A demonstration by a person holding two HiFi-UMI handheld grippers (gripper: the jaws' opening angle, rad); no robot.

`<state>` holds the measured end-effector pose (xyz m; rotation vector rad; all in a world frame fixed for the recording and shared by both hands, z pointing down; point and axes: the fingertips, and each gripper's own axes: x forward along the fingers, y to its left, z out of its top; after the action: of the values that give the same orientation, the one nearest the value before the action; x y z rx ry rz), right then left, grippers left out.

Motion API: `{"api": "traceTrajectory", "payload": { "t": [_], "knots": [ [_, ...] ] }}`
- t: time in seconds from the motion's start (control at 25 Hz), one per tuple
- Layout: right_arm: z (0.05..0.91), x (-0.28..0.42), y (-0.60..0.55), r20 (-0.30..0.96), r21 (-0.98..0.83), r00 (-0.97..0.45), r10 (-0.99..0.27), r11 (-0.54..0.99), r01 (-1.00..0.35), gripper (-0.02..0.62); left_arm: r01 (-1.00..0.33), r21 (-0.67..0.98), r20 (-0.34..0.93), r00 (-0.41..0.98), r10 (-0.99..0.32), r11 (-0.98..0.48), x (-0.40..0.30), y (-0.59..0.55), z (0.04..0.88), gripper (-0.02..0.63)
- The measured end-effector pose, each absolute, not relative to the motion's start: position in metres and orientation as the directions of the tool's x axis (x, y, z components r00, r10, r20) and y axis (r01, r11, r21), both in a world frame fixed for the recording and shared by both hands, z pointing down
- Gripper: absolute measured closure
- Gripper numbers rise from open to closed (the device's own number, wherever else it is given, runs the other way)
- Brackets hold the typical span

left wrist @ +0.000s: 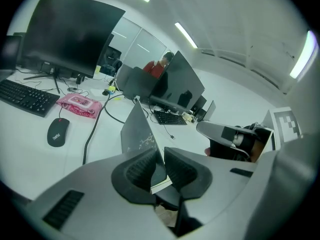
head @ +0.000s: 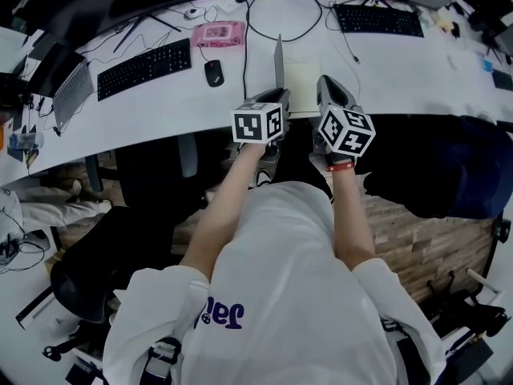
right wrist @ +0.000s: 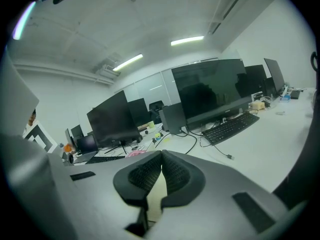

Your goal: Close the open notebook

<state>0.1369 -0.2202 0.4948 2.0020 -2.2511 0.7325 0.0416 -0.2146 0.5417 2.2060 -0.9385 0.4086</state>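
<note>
Taking cool, even light from ceiling strip lights point(right wrist: 187, 40), glaring white off the desk point(head: 449, 70) in the head view. Bending straight lines hard toward the rims and fading to black corners in both gripper views. Blurring the nearest foreground slightly while keeping the monitor point(left wrist: 65, 34) fairly sharp. Throwing only soft, faint shadows; leaving the floor point(head: 417, 231) below the desk dim and murky

One open grey-covered paper notebook point(head: 300, 83), two flat black computer keyboards point(head: 144, 67) point(head: 378, 20), one black computer mouse point(head: 213, 72), one pink rectangular packet point(head: 218, 33) and two grey hand-held grippers point(left wrist: 160, 154) point(right wrist: 161, 156), all at the white tabletop point(head: 417, 70)
</note>
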Motion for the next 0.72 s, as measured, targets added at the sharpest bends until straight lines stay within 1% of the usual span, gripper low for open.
{"api": "traceTrajectory", "payload": {
  "t": [0.2, 0.72],
  "knots": [
    [0.498, 0.163, -0.212, 0.34, -0.324, -0.116, -0.933, -0.001, -0.946, 0.578, -0.733, 0.446, 0.543, 0.678, -0.495, -0.514, 0.054, -0.211, 0.544, 0.532],
    [0.5, 0.203, -0.185, 0.344, -0.324, -0.054, -0.937, -0.064, -0.944, 0.578, -0.753, 0.359, 0.599, 0.639, -0.483, -0.551, 0.104, -0.205, 0.561, 0.526]
  ]
}}
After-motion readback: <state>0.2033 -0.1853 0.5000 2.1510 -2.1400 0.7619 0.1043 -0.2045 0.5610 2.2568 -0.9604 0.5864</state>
